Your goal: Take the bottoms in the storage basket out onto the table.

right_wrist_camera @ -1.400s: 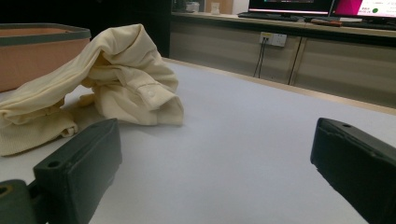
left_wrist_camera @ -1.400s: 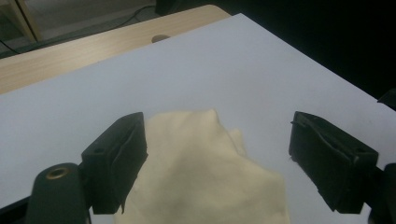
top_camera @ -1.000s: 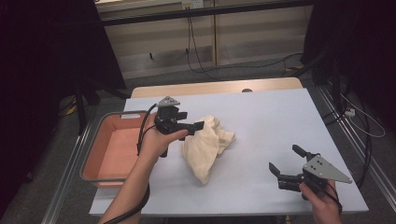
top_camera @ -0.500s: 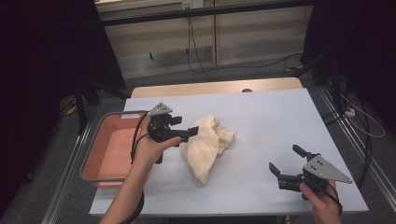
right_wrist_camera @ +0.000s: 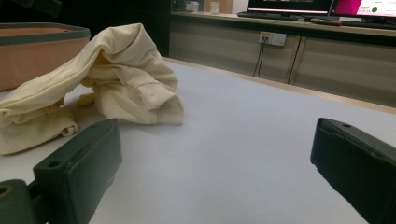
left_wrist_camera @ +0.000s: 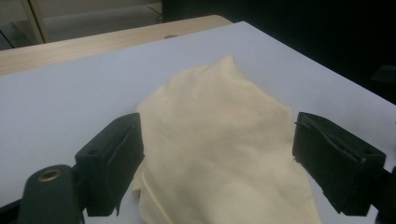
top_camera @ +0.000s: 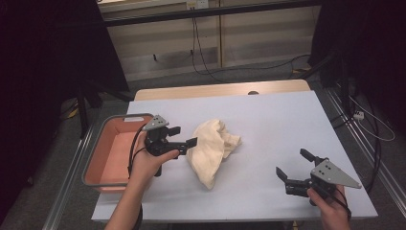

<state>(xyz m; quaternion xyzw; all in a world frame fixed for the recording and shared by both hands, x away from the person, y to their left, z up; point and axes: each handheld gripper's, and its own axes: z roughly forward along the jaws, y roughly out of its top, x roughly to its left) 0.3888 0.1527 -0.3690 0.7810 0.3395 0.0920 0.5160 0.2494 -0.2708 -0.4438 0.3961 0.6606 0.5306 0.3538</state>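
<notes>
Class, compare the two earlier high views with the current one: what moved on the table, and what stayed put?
The left gripper dropped toward the person and tilted level, its open fingers now pointing at the cream shirt without gripping it. Nothing was taken hold of or let go. The shirt, the pink bin and the open right gripper stayed as they were.

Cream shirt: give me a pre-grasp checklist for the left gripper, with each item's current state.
1. Left gripper open: ok, jaws spread wide.
2. Cream shirt lined up between its jaws: ok in the left gripper view.
3. Jaws touching the fabric: cannot tell.
4. Right gripper out of the way: ok, open near the table's right front corner.
5. Pink bin beside the shirt: ok, looks empty.
</notes>
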